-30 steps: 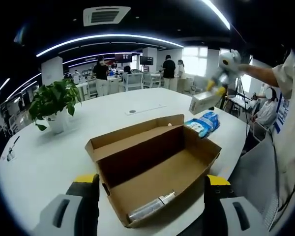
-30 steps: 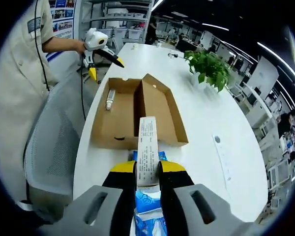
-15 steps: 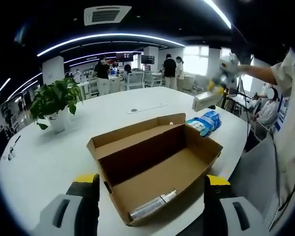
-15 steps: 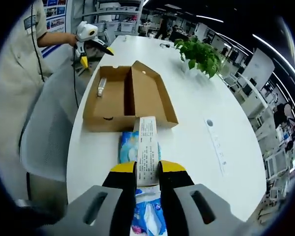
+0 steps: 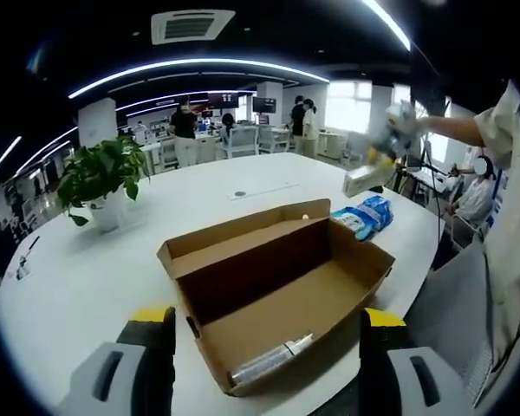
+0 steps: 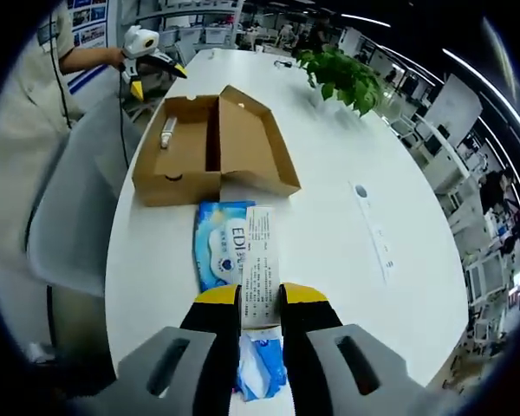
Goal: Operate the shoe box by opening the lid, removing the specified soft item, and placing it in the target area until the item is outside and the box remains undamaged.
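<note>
My right gripper (image 6: 260, 299) is clamped on a small carton (image 6: 261, 264), light and stiff, pinched at its near end. Beneath it on the table (image 6: 329, 173) lies the blue soft pack (image 6: 221, 244), squashy, already outside. My left gripper (image 5: 267, 342) stands wide apart before the open shoe box (image 5: 277, 295), which holds a tube (image 5: 269, 362).

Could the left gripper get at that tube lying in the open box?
Probably yes: the box is open, the tube lies bare just ahead, and the left gripper has its fingers spread and empty.
</note>
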`<action>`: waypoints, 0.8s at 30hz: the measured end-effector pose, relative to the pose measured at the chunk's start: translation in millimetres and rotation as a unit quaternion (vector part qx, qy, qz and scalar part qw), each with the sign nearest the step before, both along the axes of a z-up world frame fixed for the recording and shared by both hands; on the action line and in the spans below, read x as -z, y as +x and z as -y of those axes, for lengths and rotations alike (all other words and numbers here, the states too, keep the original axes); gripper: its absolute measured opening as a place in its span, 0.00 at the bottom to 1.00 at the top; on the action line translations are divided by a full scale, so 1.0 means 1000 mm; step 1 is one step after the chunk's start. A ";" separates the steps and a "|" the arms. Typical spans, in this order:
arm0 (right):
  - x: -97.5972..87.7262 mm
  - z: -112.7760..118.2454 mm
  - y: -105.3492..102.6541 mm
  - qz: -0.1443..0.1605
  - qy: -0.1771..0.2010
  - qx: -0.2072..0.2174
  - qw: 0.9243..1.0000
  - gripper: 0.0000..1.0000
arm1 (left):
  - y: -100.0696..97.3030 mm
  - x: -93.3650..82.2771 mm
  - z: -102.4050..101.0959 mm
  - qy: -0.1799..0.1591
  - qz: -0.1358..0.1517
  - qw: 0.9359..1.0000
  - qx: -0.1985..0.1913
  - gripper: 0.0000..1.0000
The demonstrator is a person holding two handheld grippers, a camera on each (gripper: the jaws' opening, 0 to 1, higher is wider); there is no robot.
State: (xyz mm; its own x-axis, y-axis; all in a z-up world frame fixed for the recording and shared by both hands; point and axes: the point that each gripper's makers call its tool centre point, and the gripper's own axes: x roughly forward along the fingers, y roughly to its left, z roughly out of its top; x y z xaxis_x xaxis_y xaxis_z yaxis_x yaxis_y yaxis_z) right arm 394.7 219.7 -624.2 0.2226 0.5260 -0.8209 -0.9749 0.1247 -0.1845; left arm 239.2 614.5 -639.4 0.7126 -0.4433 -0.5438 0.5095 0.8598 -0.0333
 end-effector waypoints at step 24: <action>0.037 0.057 0.032 -0.020 -0.061 0.017 0.998 0.15 | 0.001 0.003 0.001 0.013 -0.007 1.000 -0.009 0.90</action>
